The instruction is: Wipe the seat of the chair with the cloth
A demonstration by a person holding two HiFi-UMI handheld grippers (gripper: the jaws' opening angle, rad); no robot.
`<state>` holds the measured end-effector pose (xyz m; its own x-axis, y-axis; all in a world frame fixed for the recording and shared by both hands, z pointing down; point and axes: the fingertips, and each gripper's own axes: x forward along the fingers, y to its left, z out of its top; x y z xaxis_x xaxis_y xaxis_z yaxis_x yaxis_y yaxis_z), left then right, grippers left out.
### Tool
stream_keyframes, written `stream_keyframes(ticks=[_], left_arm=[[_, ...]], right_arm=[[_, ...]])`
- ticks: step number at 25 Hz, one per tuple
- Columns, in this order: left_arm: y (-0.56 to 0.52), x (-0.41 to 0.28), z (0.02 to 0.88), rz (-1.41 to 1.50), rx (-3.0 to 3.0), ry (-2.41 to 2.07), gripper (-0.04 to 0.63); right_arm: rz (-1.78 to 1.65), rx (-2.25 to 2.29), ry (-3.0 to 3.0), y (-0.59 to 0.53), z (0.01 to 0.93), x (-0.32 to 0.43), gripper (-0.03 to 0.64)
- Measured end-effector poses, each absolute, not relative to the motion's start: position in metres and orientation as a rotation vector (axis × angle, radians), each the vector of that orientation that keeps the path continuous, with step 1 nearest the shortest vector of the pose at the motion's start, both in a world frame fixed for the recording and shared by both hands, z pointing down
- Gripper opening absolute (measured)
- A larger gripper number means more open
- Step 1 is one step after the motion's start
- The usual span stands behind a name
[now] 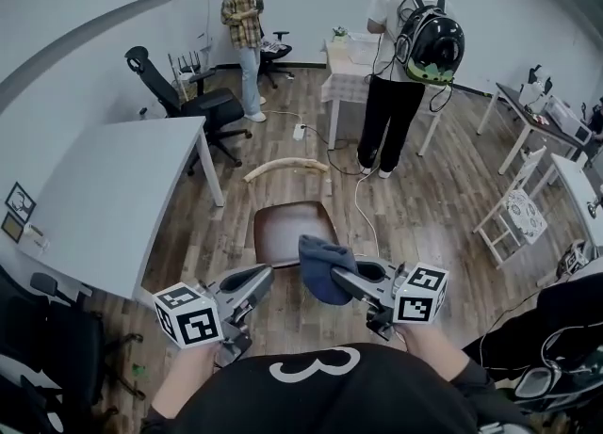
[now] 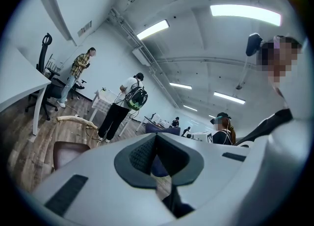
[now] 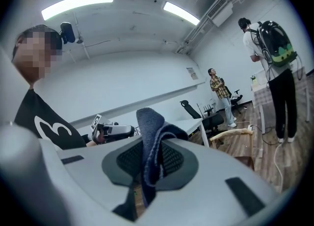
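Closest to the person, the right gripper (image 1: 344, 281) has its fingers closed on the dark blue cloth (image 1: 320, 267). The left gripper (image 1: 254, 281) is just beside it, and its fingers are together with nothing between them.

The cloth looks soft, light and limp, so I think it will fold and drag. A pinch on a thick bunched part, like the present one, should keep it from slipping out.

The right gripper view shows the fold (image 3: 149, 132) standing up between the pads, which the head view does not show. Only the head view shows the cloth over the near edge of the brown chair seat (image 1: 283, 234). Whether they touch, I cannot tell.

Farther away are the curved backrest (image 1: 283, 168) and a white surface (image 1: 113, 197).
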<state>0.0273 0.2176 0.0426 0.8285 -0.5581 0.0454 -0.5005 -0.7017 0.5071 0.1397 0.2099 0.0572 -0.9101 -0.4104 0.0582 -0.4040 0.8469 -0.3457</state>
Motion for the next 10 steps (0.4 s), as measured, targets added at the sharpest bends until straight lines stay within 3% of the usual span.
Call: stream_keyframes(ticks=[4,10], left_arm=[[0.22,0.027,0.046,-0.132,2.498,-0.785,0.012],[0.18,-0.038,0.038,-0.131,2.488,-0.784,0.012]], right_arm=[[-0.53,-0.683,2.987,0.211,0.053,0.138,0.052],[-0.544,-0.731,2.973,0.177,0.043,0.08,0.052]])
